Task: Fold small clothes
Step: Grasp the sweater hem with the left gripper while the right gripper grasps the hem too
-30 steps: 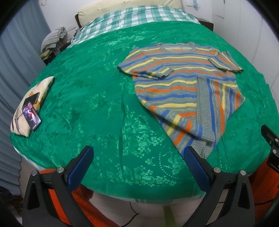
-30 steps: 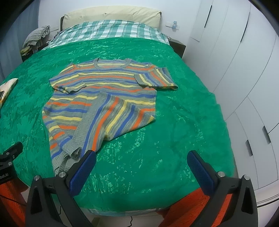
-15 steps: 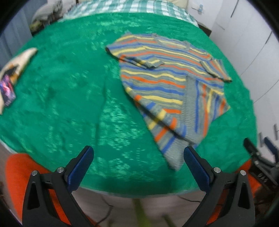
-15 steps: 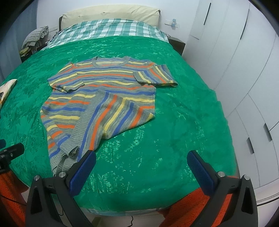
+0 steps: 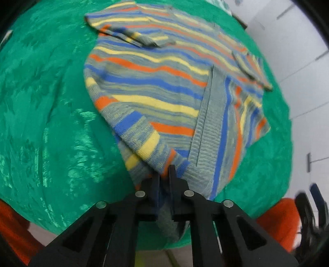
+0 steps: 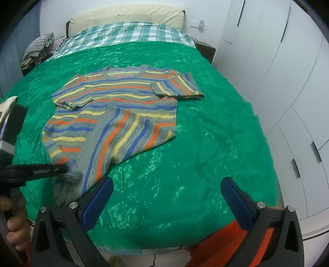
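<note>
A striped knit shirt [image 6: 115, 115] in grey, blue, orange and yellow lies flat on the green bedspread [image 6: 205, 143], neck toward the headboard, with its lower right part folded over diagonally. My left gripper [image 5: 164, 174] is shut on the shirt [image 5: 152, 98] at its near bottom hem corner, which is lifted slightly. It also shows in the right wrist view [image 6: 61, 169] at the left edge, at that corner. My right gripper [image 6: 166, 197] is open and empty, above the bedspread near the foot of the bed, right of the shirt.
A checked green-and-white cover [image 6: 127, 35] and a cream pillow [image 6: 127, 14] lie at the head of the bed. White wardrobe doors [image 6: 287, 82] stand on the right. An orange rug [image 6: 236, 246] lies on the floor at the bed's foot.
My left gripper moved forward and right to the shirt's near hem corner and shut on it. My right gripper stayed open and barely moved.
</note>
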Motion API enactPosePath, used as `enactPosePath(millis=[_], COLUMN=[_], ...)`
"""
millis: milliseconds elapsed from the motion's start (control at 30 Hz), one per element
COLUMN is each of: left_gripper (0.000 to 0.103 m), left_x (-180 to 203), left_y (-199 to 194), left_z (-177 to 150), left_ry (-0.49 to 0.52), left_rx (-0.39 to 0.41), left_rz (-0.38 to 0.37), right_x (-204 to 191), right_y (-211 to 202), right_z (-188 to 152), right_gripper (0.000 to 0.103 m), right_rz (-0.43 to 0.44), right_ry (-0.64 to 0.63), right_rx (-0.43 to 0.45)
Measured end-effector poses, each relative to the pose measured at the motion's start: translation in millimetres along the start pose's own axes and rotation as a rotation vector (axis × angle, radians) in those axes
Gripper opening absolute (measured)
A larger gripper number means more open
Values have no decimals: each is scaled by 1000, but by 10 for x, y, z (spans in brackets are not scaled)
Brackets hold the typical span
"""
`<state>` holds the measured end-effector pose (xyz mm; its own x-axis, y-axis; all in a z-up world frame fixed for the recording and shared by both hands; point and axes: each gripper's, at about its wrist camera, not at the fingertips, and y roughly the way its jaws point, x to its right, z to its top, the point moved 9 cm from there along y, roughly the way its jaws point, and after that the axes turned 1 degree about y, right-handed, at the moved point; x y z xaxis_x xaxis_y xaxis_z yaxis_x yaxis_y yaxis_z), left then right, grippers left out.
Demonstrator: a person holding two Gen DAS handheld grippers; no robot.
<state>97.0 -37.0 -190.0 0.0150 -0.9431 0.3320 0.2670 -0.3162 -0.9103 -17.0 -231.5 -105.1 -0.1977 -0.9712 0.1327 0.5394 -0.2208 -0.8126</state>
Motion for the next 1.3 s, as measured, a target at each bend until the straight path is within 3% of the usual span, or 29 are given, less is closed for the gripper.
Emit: enactPosePath(millis=[167,300,433,533,567,600,633,667,700,767,900,967,1000,1033,1100,1133,1233,1300], left_gripper=[5,2,2,3,4,5,11,23,32,61,69,69,69,67,64,55,37,26], left_x=[-452,-863,-963,-917,-914,-928,-949,-975,-1000,-1031,-1038,-999,-999,-966,-942,-920,-882,-848], left_y=[-401,-518,-450,-435,-458,-478,-519,-548,-587,-641,-608,-433,-399,-315,-259,-248,-248,-253], left_z=[-10,-3,-84,-144,-162,-176,-197,-208,-227,-233,-274,-269,-276,-266,-265,-273,-278,-284], left_ry=[6,-15,-32,-22,-23,-27,-35,-40,-45,-44,-14,-17,-19,-20,-3,11,36,43], left_rx=[55,74,33,31,33,36,41,44,49,64,58,25,18,8,10,10,12,8], left_rz=[18,91,65,46,35,27,12,-1,-19,-28,-50,-39,-40,-41,-23,-13,3,-5], right_x=[-136,-467,-1038,-1180,-1185,-1167,-1095,-1021,-939,-754,-161,67,140,168,101,25,-342,-585], right_y=[215,743,1370,1726,1782,1774,1734,1649,1518,1218,600,530,539,567,642,664,846,1079], right_z=[500,903,1094,1048,991,950,917,890,850,705,243,86,41,31,115,199,582,851], right_gripper=[103,103,102,98,78,40,26,10,7,6,6,8,13,19,61,66,67,67], right_rz=[115,254,347,331,371,411,428,437,463,520,493,456,420,386,375,392,470,454], right_ry=[-85,-64,-89,-109,-93,-77,-70,-79,-93,-118,-181,-161,-151,-152,-162,-158,-141,-152], right_rx=[68,-40,-175,-240,-279,-299,-303,-293,-282,-278,-275,-285,-284,-277,-254,-227,-174,-141])
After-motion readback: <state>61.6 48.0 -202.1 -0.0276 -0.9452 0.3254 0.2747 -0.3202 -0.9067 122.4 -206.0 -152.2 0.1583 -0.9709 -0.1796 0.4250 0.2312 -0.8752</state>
